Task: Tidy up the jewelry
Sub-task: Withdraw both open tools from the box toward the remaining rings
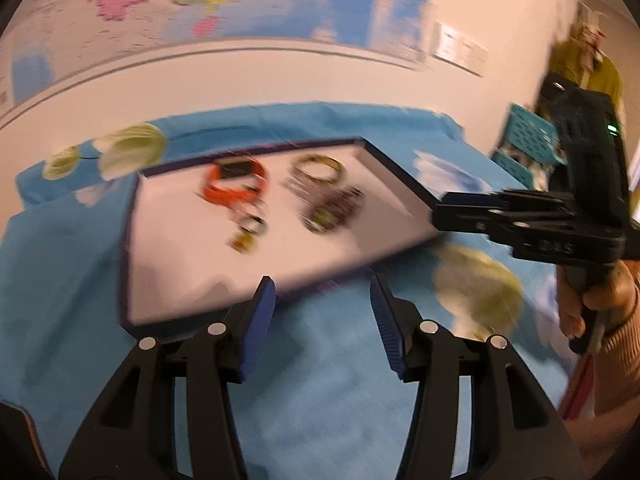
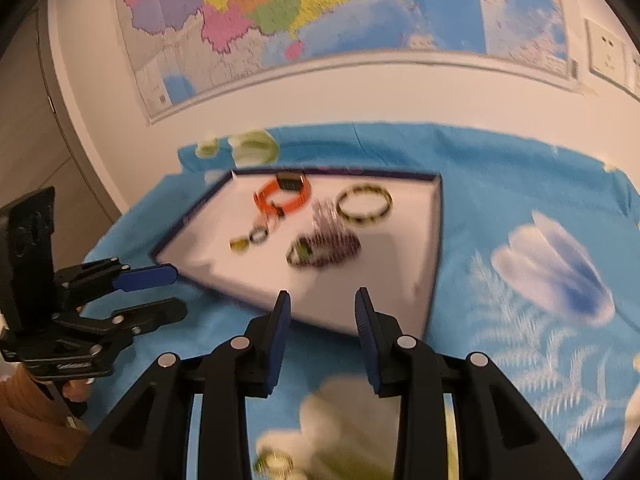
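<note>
The jewelry lies together in a shallow, white-lined rectangular tray with a dark purple rim [image 2: 437, 216], which sits on the bench under a bright blue cloth printed with white and pale green flowers [image 2: 540, 184].

Nearest in the right wrist view, the right hand-held gripper [image 2: 322, 340] has its black plastic arms and ribbed blue pads apart, with nothing between them; it hangs above the cloth just short of the tray's near edge. The left hand-held gripper [image 1: 322, 328] likewise stands open and empty over the cloth at the tray's near rim. Each shows in the other's view at the side, gripped by a hand in a tan knitted sleeve [image 1: 616, 344].

Inside the tray, closest to the grippers, sits a dark beaded bracelet with a green stone [image 2: 306, 254], its bead strands fanned out and blurred. To its left are a small yellow-green ring [image 2: 239, 245] and a small dark ring with a pale centre [image 2: 258, 236], just beside each other. Farther back lies a smooth, round bangle mottled in yellow-green and black [image 2: 363, 204]. Left of it, near the far rim, is an orange-strapped watch with a square dark face [image 2: 284, 196], its strap curled into a loop.

Beyond the bench, a colourful printed map [image 2: 280, 12] hangs on a pale wall.
</note>
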### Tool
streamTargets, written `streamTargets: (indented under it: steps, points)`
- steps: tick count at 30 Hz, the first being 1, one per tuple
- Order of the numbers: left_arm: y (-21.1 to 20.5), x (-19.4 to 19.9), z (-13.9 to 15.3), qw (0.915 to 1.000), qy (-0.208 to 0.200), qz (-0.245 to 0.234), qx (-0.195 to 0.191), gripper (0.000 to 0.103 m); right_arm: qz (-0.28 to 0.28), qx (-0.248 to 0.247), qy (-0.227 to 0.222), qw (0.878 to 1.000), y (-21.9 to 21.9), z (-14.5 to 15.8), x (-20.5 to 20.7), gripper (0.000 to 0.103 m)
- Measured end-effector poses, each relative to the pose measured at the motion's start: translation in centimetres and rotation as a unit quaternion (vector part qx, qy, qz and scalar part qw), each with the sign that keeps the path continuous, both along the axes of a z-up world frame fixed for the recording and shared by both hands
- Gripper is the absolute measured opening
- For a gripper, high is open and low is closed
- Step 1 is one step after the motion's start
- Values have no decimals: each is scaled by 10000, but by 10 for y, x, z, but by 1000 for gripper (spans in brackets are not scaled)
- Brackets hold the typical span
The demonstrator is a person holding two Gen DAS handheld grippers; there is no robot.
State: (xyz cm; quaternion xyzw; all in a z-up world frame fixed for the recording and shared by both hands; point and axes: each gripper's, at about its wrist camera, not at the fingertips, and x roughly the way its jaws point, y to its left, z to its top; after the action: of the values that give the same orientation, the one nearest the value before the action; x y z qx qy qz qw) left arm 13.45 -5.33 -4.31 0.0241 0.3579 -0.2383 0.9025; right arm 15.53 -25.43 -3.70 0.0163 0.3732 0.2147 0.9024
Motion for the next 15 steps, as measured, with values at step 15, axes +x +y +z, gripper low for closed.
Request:
streamTargets:
  steps: [15]
  points:
    - [-82, -51, -32, 9903, 307, -1329, 279, 46, -571, 139, 452, 9972, -45, -40, -54, 37]
